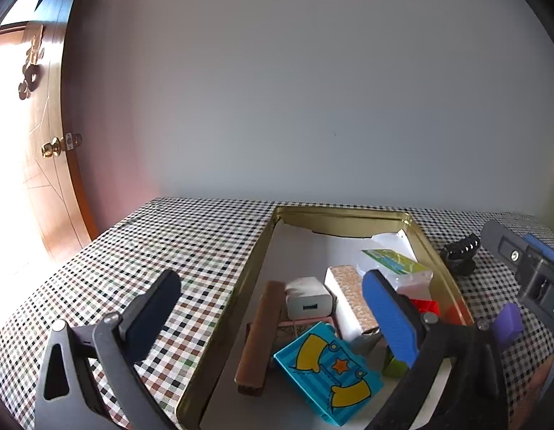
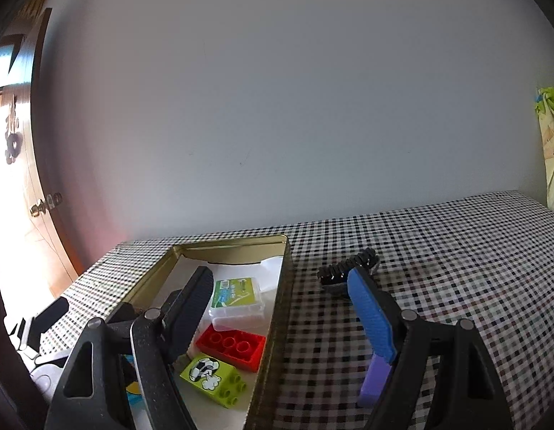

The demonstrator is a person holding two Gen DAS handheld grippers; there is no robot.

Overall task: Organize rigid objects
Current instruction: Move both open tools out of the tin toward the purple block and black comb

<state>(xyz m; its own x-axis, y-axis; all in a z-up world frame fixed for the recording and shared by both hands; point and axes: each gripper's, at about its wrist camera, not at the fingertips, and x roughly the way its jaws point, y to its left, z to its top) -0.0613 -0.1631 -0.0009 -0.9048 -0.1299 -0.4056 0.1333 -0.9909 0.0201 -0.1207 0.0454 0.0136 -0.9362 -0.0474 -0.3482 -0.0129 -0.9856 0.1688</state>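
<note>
A gold tin [image 1: 348,216] sits on the checked tablecloth and holds several items: a brown bar [image 1: 259,337], a white charger [image 1: 307,302], a glittery box [image 1: 352,297], a teal printed brick [image 1: 327,369], a green-labelled clear case [image 2: 237,295], a red brick [image 2: 232,347] and a green brick [image 2: 212,376]. My left gripper [image 1: 273,304] is open and empty, straddling the tin's left wall. My right gripper [image 2: 280,308] is open and empty, straddling the tin's right wall [image 2: 280,322]. A black hair claw [image 2: 348,268] lies on the cloth just beyond the right gripper's blue fingertip.
The table meets a plain grey wall at the back. A wooden door with a brass knob [image 1: 53,148] stands at the left. Checked cloth [image 2: 474,268] stretches to the right of the tin. Yellow-green fabric [image 2: 551,143] hangs at the far right.
</note>
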